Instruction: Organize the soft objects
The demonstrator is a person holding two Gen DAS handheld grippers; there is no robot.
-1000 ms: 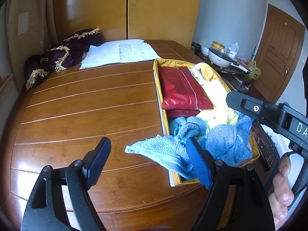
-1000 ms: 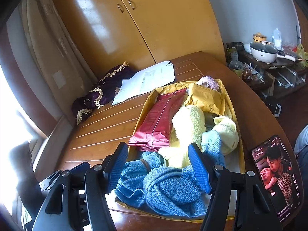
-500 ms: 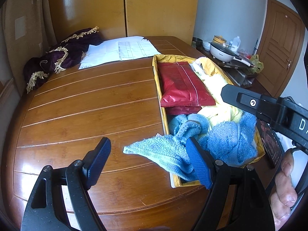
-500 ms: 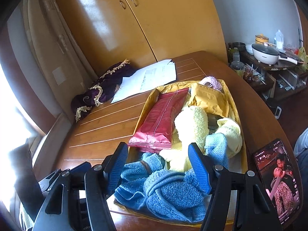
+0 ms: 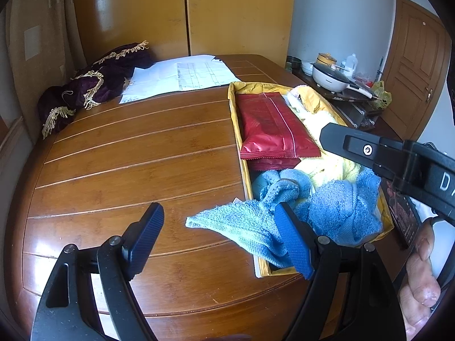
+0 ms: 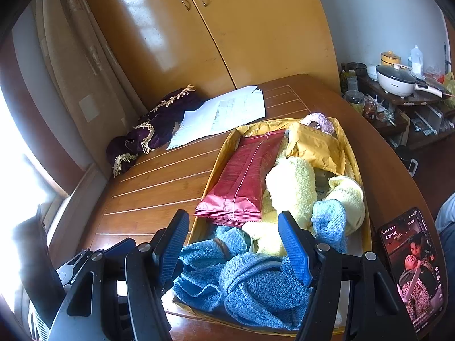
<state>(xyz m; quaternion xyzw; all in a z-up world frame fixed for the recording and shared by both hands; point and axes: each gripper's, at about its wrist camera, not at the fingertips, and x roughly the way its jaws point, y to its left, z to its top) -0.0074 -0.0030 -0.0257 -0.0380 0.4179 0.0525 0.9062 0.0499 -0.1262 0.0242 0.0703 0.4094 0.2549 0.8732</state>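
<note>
Blue terry cloth is heaped at the near end of the yellow-lined box (image 5: 233, 108), which is taken here as the landmark. One corner of the light blue towel (image 5: 241, 227) is draped over the box's near left wall and lies on the wooden table (image 5: 128, 153); judged from this, it has not been tucked in and is the likely next thing to be handled.

The left gripper (image 5: 219, 238) is held low over the table just left of the box, jaws spread wide, nothing between them. Its right finger is seen against the spilled corner; whether it touches cannot be told. The placement suits a pinch on that loose flap.

The right gripper (image 6: 233, 244) is held above the near end of the box, also wide open and empty, over the darker blue towel (image 6: 256, 287). A hand (image 5: 421, 278) is seen on its handle.

Inside the box, beyond the blue heap:
- a red foil packet (image 6: 244, 182) laid along the left wall
- a pale yellow fluffy cloth (image 6: 293, 187) to its right
- a mustard-coloured packet (image 6: 315, 147) at the far end

A phone (image 6: 409, 267) lies on the table right of the box. White papers (image 5: 176, 79) and a purple fringed cloth (image 5: 93, 88) lie beyond it, well apart
</note>
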